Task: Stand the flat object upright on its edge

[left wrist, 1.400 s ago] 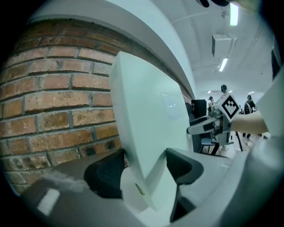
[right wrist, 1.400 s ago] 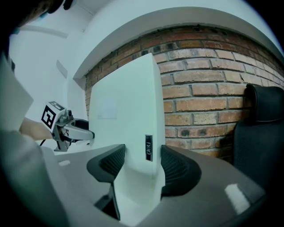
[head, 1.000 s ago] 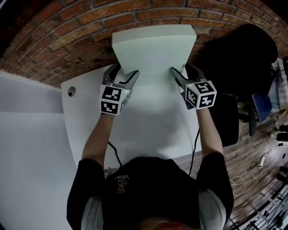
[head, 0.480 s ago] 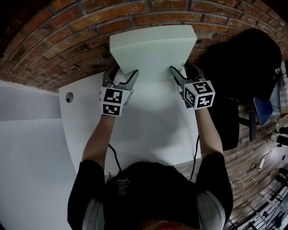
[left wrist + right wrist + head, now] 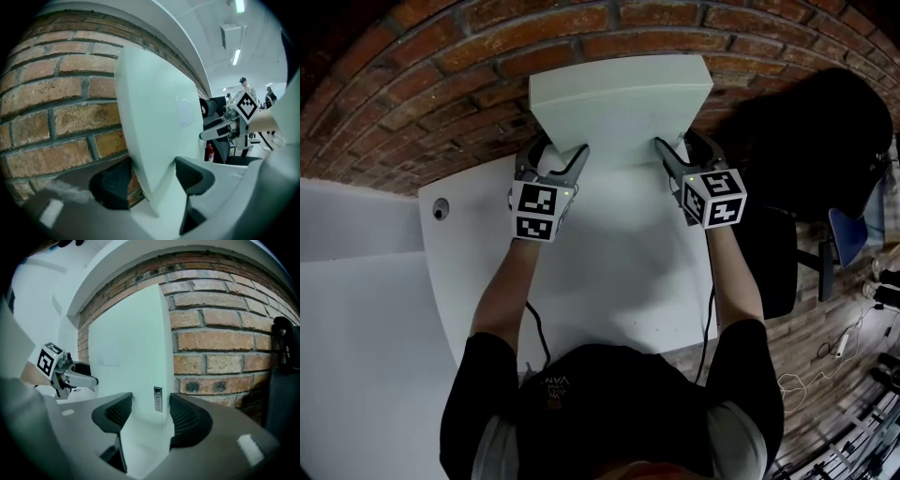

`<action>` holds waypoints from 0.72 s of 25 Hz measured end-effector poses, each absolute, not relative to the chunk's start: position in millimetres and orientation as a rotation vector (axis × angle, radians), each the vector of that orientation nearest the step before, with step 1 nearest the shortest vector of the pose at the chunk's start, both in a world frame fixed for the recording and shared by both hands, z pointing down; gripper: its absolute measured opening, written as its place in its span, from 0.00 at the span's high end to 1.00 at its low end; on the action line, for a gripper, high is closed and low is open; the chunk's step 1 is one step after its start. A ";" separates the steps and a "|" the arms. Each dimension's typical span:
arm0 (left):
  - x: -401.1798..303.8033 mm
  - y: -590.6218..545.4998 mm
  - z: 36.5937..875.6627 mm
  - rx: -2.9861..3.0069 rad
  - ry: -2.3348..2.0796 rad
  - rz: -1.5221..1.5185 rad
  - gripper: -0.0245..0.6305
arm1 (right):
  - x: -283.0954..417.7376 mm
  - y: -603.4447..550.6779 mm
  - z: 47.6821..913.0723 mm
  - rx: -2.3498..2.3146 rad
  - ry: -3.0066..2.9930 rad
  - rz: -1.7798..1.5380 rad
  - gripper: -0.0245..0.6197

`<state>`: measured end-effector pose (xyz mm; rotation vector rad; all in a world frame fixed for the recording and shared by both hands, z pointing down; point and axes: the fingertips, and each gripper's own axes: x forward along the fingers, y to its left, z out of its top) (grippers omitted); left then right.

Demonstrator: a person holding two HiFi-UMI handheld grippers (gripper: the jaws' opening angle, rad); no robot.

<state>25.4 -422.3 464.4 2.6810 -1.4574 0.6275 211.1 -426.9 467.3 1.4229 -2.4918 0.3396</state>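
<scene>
A thick white slab (image 5: 619,117) stands on its lower edge on the white table (image 5: 609,262), its top leaning back toward the brick wall (image 5: 441,84). My left gripper (image 5: 555,150) grips the slab's lower left corner, and in the left gripper view the slab (image 5: 154,108) sits between the dark pads (image 5: 115,183) of that gripper (image 5: 152,180). My right gripper (image 5: 680,142) holds the lower right corner. In the right gripper view both pads (image 5: 185,416) of this gripper (image 5: 150,413) press the slab's (image 5: 126,348) side edge beside a small label (image 5: 158,398).
The brick wall runs directly behind the slab. A black chair (image 5: 806,122) stands to the right of the table. A round cable hole (image 5: 441,209) is at the table's left end. A white panel (image 5: 356,281) lies along the left side. People stand far off (image 5: 243,86).
Both grippers and the slab have shifted slightly toward the brick wall, and the slab stands a little steeper. The grip on both corners is unchanged.
</scene>
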 end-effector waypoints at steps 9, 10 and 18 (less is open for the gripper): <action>25.9 -436.4 470.8 2.668 -1.477 0.630 0.50 | 211.4 -443.3 474.0 1.425 -2.493 0.327 0.56; 25.5 -437.7 471.6 2.669 -1.483 0.638 0.50 | 211.0 -444.9 475.3 1.423 -2.492 0.324 0.56; 23.0 -446.0 479.2 2.658 -1.503 0.659 0.50 | 208.0 -456.0 486.0 1.413 -2.491 0.324 0.56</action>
